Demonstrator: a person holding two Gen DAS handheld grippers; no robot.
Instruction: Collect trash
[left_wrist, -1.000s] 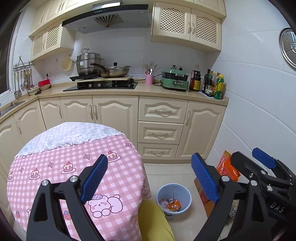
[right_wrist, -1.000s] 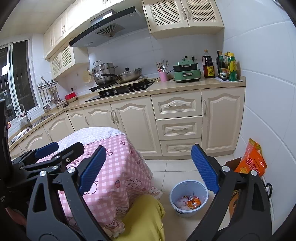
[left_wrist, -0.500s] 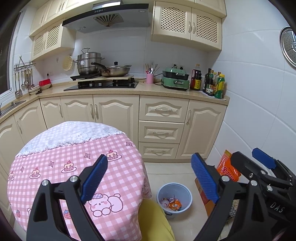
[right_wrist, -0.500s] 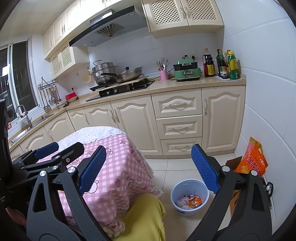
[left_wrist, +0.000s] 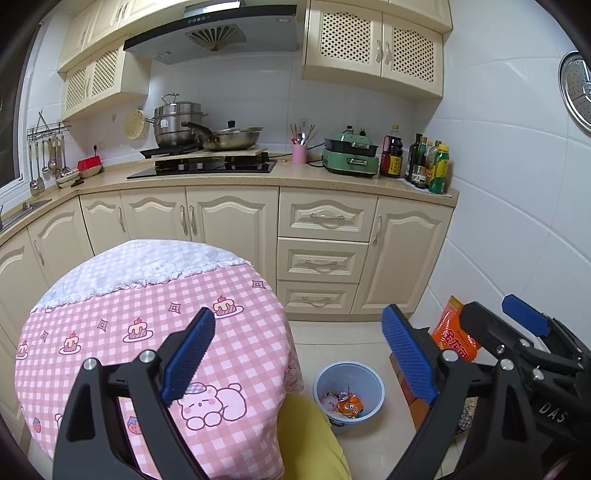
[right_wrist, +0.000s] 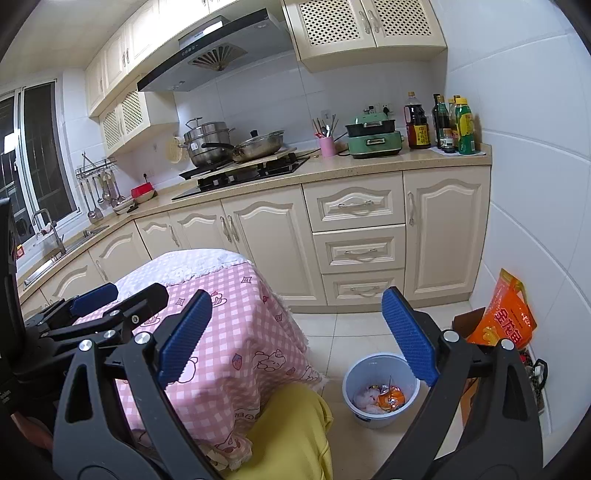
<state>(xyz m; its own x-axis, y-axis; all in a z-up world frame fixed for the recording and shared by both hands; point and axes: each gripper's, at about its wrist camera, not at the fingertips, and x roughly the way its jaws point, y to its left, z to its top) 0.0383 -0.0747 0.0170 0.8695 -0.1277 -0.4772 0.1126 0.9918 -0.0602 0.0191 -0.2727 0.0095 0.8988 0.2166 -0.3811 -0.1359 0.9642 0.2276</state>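
A: Where is the trash in relation to the pail?

B: What shows of it is already inside the blue pail (right_wrist: 380, 386) on the floor: an orange wrapper (right_wrist: 392, 398) and some pale, pinkish scraps (right_wrist: 364, 399) at the bottom. The pail stands just beside the hanging edge of the pink checked cloth on the round bench (left_wrist: 122, 325), on the side towards the cupboard drawers (left_wrist: 325, 258).

A: And the claws?

B: Both are held high above the pail and a little back from it. The left claw (left_wrist: 295, 363) has its jaws spread wide with nothing between them; the same goes for the right claw (right_wrist: 295, 334).

A: Which is nearer the pail?

B: I judge the right one. In its view the pail lies below and just inside its right-hand pad; the left claw is over the bench top, further from the pail.

A: Anything left to pick up?

B: I see no loose trash on the bench top or on the tiles around the pail. The orange sack (right_wrist: 504, 317) beyond the pail, against the wall, looks like stored goods.
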